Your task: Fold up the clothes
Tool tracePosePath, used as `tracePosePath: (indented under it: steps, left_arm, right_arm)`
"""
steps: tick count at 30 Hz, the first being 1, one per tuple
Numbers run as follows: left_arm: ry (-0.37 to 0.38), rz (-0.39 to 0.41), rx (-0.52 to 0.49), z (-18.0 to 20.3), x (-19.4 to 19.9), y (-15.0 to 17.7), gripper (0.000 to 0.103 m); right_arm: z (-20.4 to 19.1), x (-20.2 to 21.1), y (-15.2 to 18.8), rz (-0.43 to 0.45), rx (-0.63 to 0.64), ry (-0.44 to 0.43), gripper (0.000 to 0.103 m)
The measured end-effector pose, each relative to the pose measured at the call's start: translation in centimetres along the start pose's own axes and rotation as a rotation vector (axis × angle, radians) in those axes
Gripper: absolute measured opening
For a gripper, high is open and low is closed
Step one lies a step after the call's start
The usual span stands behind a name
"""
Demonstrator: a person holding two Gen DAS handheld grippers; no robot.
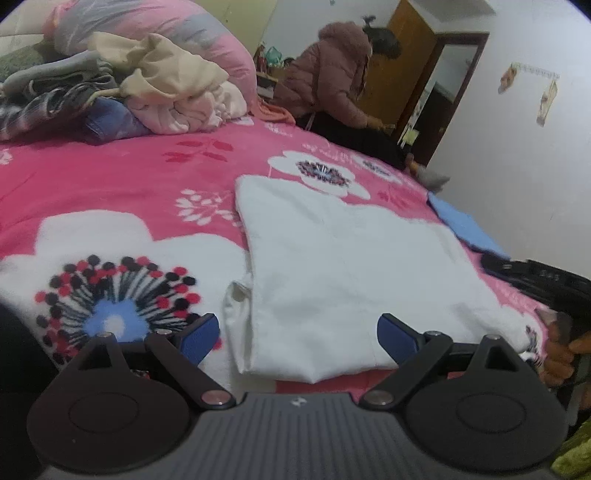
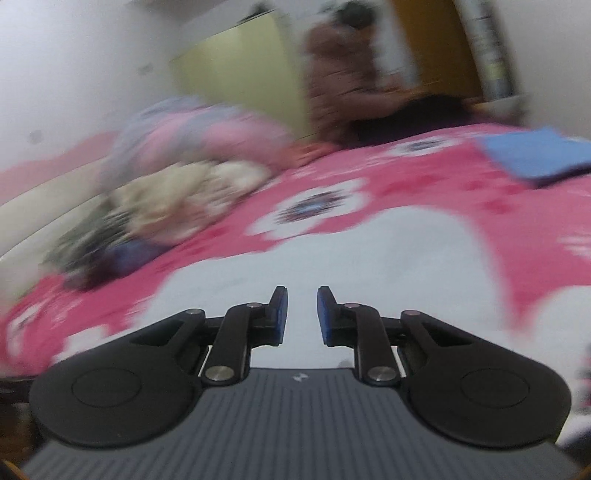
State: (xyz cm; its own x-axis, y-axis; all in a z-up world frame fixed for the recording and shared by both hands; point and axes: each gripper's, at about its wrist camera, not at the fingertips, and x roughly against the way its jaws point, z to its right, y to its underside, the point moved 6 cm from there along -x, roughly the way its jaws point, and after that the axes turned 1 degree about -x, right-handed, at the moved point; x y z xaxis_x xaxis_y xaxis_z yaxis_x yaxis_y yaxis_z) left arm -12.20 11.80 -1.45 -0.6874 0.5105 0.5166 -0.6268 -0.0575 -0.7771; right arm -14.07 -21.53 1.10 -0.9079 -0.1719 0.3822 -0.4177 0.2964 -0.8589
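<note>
A white garment lies flat and folded on the pink flowered blanket, a small flap sticking out at its near left corner. My left gripper hovers over the garment's near edge, jaws wide open, blue pads clear of the cloth. In the right wrist view, which is blurred, my right gripper sits above the white cloth. Its pads stand a narrow gap apart with nothing between them. At the right edge of the left wrist view a hand grips a dark device.
A heap of unfolded clothes and a pink quilt fill the far left of the bed. A folded blue cloth lies near the right edge. A person in a brown jacket sits at the far side.
</note>
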Motion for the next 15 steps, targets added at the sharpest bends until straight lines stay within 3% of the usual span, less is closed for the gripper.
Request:
tracePosePath:
  steps: [3,8,15]
  left_arm:
    - [0.031,0.033,0.032,-1.6,1.2,-0.1,0.094]
    - [0.079,0.078,0.138,-5.0,3.5,0.4,0.100]
    - [0.101,0.071,0.174,-7.2,4.3,1.2,0.103]
  right_arm:
    - [-5.3,-2.7,0.3,-0.091,0.056,-0.129,0.020]
    - [-13.3,-6.3,2.0,-0.275,0.160,-0.251,0.024]
    - [-20.2,-8.8,4.5,-0.443,0.270,-0.268,0.032]
